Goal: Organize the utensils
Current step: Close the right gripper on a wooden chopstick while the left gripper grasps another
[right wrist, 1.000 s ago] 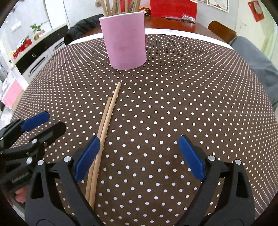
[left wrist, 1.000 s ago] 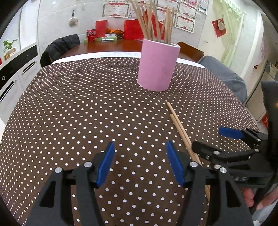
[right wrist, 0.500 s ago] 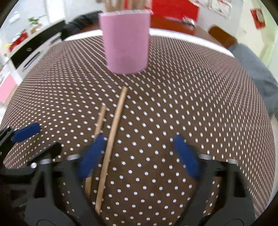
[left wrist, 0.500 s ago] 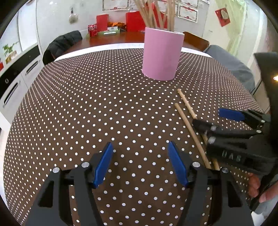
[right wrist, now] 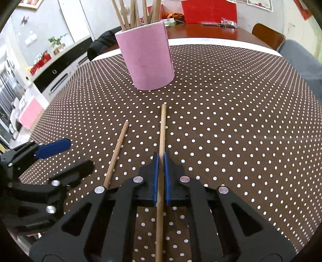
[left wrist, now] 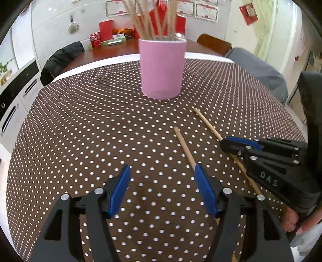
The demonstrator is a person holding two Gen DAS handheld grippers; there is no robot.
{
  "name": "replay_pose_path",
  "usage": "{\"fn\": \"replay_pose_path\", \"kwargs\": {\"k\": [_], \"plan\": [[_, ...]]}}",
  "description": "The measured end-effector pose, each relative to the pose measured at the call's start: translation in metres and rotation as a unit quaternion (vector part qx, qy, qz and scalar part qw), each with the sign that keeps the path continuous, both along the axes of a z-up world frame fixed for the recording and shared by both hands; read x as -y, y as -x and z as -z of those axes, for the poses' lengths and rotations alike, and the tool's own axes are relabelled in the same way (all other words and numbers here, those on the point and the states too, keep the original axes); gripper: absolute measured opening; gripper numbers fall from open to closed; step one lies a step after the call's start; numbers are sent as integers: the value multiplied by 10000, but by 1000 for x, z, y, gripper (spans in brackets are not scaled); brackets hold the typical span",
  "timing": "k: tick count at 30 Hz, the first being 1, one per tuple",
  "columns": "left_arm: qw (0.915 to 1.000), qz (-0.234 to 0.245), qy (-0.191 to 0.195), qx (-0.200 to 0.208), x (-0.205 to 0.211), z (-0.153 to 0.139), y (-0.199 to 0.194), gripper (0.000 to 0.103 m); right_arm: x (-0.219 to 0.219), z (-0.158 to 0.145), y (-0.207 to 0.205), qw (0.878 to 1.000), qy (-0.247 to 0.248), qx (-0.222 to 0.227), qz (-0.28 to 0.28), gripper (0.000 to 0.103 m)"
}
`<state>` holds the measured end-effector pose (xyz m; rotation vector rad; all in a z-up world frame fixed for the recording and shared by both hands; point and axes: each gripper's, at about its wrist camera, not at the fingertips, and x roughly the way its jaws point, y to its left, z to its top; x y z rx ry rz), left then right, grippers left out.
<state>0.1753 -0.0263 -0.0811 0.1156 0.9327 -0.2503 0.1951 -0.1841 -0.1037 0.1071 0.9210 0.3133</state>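
We are picking up: our right gripper (right wrist: 160, 159) has its jaws clamped on one chopstick (right wrist: 162, 129) lying on the dotted surface (right wrist: 231, 131). Next we lift it into the pink holder (right wrist: 148, 60), threading past the sticks already there. Our left gripper (left wrist: 163, 189) hangs open beside the second chopstick (left wrist: 184, 144).

White tiled wall (left wrist: 52, 18) with framed certificates (left wrist: 205, 9); wooden chair (left wrist: 214, 43); dark jacket (left wrist: 62, 56) on chair; white cabinets (left wrist: 18, 94) left; green curtain (left wrist: 265, 32) right.
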Motion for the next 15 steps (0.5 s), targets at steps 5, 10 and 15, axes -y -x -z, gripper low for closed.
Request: {"fn": "replay_pose_path", "kwargs": {"k": [5,10,15], "plan": [[9997,-10,-213,-153,15,7,-8,66,8,0,8,9995,-319,-10,-3,6],[9988,-64,-441,-178,23,14,-12,66,14,2,7,9978,-658,-93,-14,6],[9993,157,-281,-167,27,13,-16,42,23,3,10,9958,-903,-149,52,5]]}}
